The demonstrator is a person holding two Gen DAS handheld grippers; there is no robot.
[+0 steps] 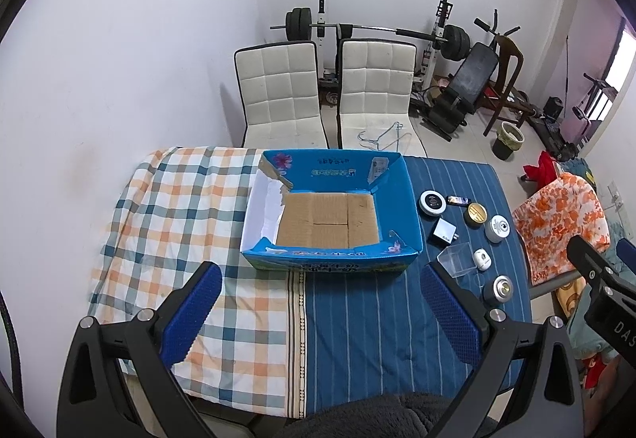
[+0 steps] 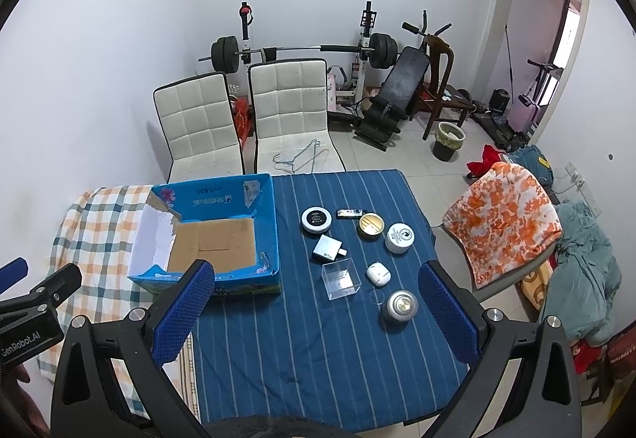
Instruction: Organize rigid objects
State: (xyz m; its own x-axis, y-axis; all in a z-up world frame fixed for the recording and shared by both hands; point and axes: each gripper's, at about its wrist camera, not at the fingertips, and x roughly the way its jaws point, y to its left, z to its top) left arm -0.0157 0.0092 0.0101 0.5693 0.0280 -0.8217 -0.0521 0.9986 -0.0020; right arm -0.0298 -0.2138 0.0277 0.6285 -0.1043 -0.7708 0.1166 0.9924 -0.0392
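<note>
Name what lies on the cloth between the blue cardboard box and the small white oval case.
In the right wrist view, a clear plastic cube sits between the blue cardboard box and the white oval case.

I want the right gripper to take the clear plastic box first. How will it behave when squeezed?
The clear plastic box looks thin-walled and hollow, so probably very light and apt to flex or crack under a hard squeeze. Its glossy faces may slip between the pads. It sits flat on the striped cloth, so rolling seems unlikely.
</note>
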